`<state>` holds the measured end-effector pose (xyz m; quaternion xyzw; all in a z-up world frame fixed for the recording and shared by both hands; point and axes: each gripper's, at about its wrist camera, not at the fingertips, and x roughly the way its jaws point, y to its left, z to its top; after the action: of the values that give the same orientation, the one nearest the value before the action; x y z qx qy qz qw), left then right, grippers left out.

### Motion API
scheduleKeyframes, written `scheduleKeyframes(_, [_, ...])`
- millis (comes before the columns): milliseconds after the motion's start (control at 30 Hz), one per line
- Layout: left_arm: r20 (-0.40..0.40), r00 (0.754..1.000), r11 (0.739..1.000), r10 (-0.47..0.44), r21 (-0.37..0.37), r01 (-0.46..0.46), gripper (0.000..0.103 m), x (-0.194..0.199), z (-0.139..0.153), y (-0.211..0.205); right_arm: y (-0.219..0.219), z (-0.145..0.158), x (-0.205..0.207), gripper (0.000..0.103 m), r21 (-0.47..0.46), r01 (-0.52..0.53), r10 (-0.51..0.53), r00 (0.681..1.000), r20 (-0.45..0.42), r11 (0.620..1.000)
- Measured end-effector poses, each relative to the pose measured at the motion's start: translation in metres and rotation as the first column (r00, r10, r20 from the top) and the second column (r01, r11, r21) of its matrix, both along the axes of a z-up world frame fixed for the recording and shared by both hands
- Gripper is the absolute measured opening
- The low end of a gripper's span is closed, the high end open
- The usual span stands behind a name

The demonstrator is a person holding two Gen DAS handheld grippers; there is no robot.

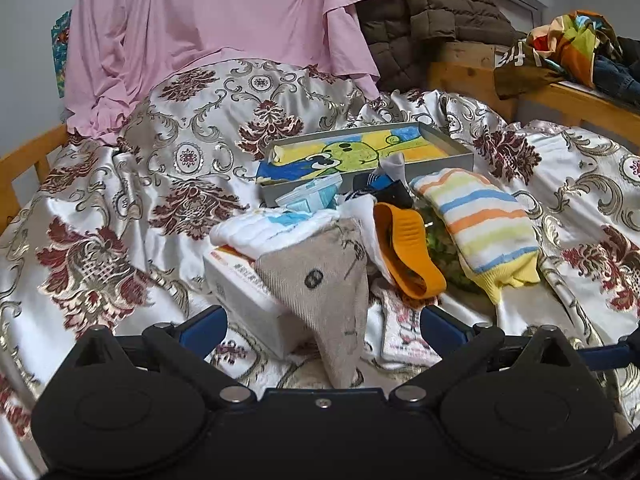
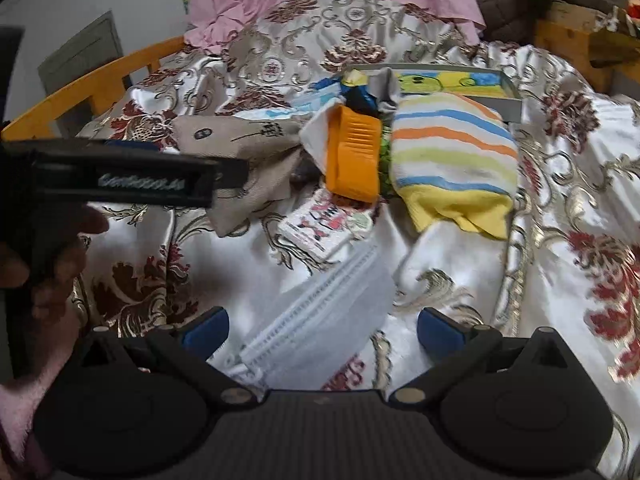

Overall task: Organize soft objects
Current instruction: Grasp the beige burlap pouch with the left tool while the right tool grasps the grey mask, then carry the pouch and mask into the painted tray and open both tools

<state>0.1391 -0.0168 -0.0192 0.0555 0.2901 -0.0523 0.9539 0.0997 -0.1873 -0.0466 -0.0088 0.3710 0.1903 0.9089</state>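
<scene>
A white face mask (image 2: 316, 320) lay on the bed's satin cover (image 2: 560, 208), between the spread jaws of the right hand-held gripper (image 2: 322, 330). A beige sock (image 1: 328, 280) was draped over a white box (image 1: 240, 292) before the left hand-held gripper (image 1: 324, 326), likewise open. On closing, slippery cover could be pinched with the thin mask, or the box dragged along.

White box (image 1: 240, 288) partly under socks
</scene>
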Motion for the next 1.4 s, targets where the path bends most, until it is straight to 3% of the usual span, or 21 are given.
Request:
scheduleKeyframes(267, [-0.026,1.000,0.990,-0.016,-0.141,0.013,0.086,0.018,-0.006,0.008,0.019,-0.010,0.011,0.089,-0.043,-0.040,0.040,0.999,0.001,0.998])
scheduleKeyframes(400, [-0.056,0.998,0.977,-0.023,-0.211,0.011,0.069,0.024,-0.012,0.012,0.019,-0.015,0.008,0.086,-0.069,-0.028,0.027,1.000,-0.011,0.997])
scheduleKeyframes(533, [-0.080,0.996,0.961,-0.027,-0.276,0.004,0.040,0.026,-0.017,0.018,0.017,-0.016,0.009,0.081,-0.069,-0.021,0.019,1.000,-0.016,0.997])
scheduleKeyframes(667, [-0.093,0.995,0.948,-0.028,-0.317,-0.003,0.029,0.029,-0.019,0.021,0.017,-0.015,0.008,0.073,-0.074,-0.013,0.012,1.000,-0.016,0.997])
scheduleKeyframes(733, [-0.099,0.995,0.945,-0.027,-0.326,-0.006,0.016,0.029,-0.020,0.022,0.017,-0.015,0.006,0.068,-0.081,-0.009,0.008,1.000,-0.014,0.997])
scheduleKeyframes(833, [-0.096,0.995,0.946,-0.030,-0.323,-0.002,0.009,0.027,-0.019,0.021,0.014,-0.013,0.005,0.054,-0.077,0.003,-0.003,1.000,-0.006,0.997])
scheduleKeyframes(1000, [-0.085,0.996,0.937,-0.040,-0.348,0.008,0.005,0.019,-0.016,0.023,0.010,-0.010,0.001,0.027,-0.085,0.035,-0.034,0.999,0.017,0.996])
scheduleKeyframes(1400, [-0.070,0.992,0.916,-0.106,-0.394,0.070,0.003,-0.041,0.001,0.022,-0.008,0.018,-0.017,0.023,0.008,0.074,-0.074,0.987,0.141,0.997])
